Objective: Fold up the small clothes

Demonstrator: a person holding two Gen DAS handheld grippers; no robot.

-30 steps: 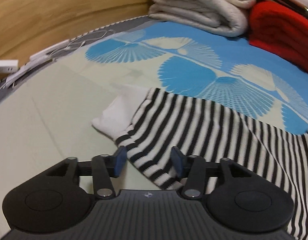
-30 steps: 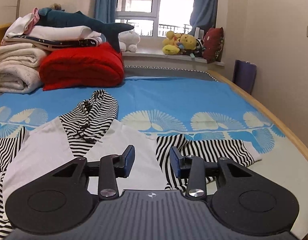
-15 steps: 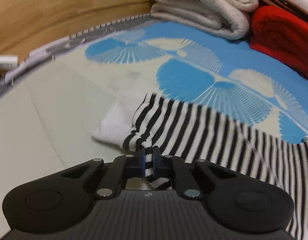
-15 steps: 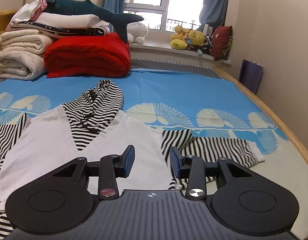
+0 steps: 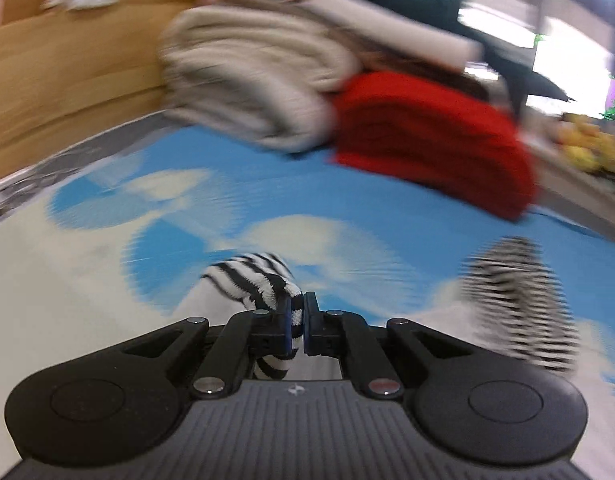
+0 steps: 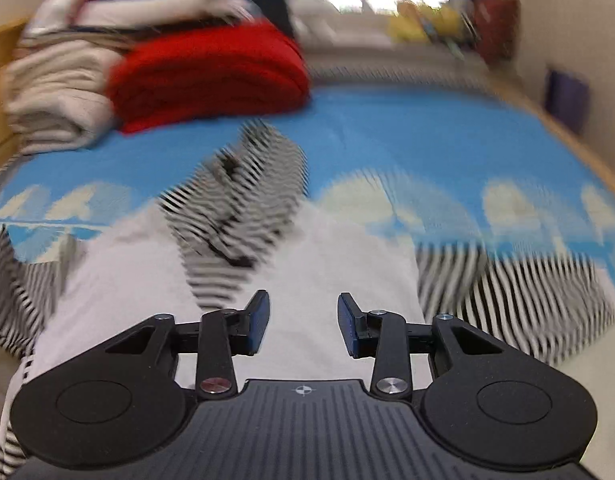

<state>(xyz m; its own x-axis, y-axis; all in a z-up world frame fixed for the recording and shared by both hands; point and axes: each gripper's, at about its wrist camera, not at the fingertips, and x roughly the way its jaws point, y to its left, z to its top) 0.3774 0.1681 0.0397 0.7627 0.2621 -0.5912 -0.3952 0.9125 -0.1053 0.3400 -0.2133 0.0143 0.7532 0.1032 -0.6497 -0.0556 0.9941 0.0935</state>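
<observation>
A: Left wrist view. What does my left claw (image 5: pixel 296 322) hold?

B: The blue pads are clamped on the black-and-white striped sleeve (image 5: pixel 263 286) of the small hooded top. The cuff is bunched between them, with a striped fold hanging below the pads and more of it humped up just ahead. The bed sheet (image 5: pixel 235 196), blue with pale fan shapes, lies beyond.

A: And the rest of the garment in that view?

B: The striped hood (image 5: pixel 519 300) appears to the right, heavily blurred, on the sheet. Behind it sit a folded red blanket (image 5: pixel 431 140) and, touching its left side, a stack of cream bedding (image 5: pixel 259 80). A wooden headboard (image 5: pixel 67 68) runs along the left.

A: Right wrist view. State of my right claw (image 6: pixel 303 326)?

B: Its jaws stand apart and are closing. Nothing is pinched between them. I see only the white body of the top (image 6: pixel 331 264) behind the gap; whether the pads touch the cloth I cannot tell.

A: Where does the garment lie there?

B: Flat on the bed, hood pointing away toward the red blanket. The other striped sleeve (image 6: pixel 519 300) spreads to the right of the white body; a striped strip also shows at the far left edge. The view is smeared, so fine detail is unreadable. Yellow soft toys (image 6: pixel 423 24) sit blurred on the window ledge at the back.
</observation>
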